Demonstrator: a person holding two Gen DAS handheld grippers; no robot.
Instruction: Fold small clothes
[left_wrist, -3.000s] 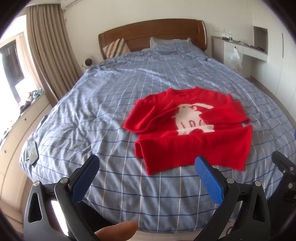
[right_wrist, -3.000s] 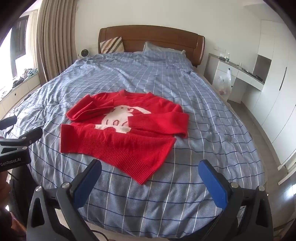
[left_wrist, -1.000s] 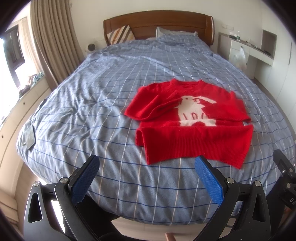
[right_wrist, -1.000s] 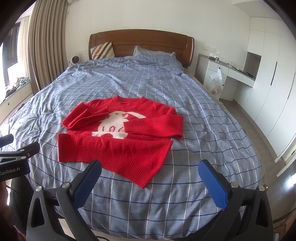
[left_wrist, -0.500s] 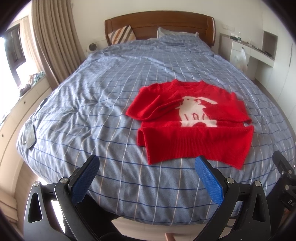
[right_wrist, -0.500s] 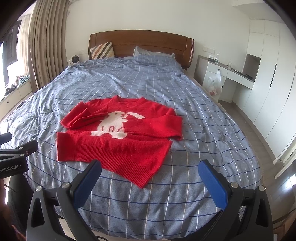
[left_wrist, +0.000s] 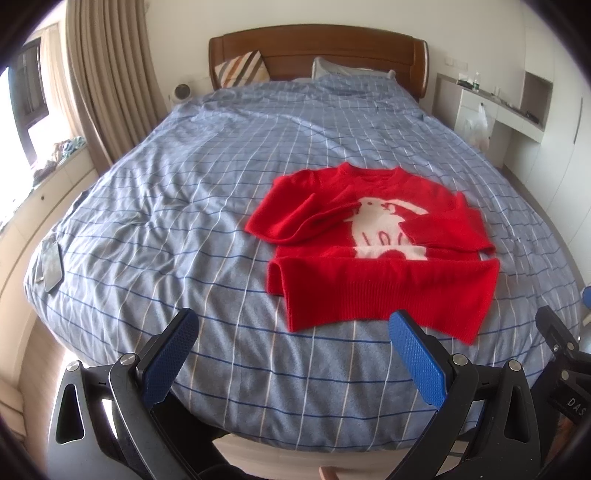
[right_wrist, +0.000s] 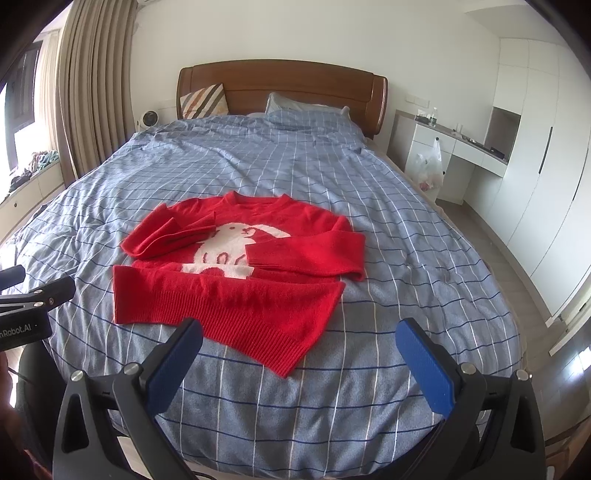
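Red sweater (left_wrist: 373, 258) lies partly folded on the blue bed (left_wrist: 184, 221), both the left gripper (left_wrist: 295, 354) and right gripper (right_wrist: 299, 365) are wide open and empty, and a one-layer pinch might undo the fold.

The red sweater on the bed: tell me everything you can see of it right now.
The red sweater is a small knit pullover with a round neck, ribbed hem and cuffs, and a white animal design on the chest. It lies face up on the blue checked bedcover, partly folded: both sleeves are laid inward across the chest, and the bottom hem is folded up over the lower body. Only the bedcover touches it; both grippers are open and clear of it.
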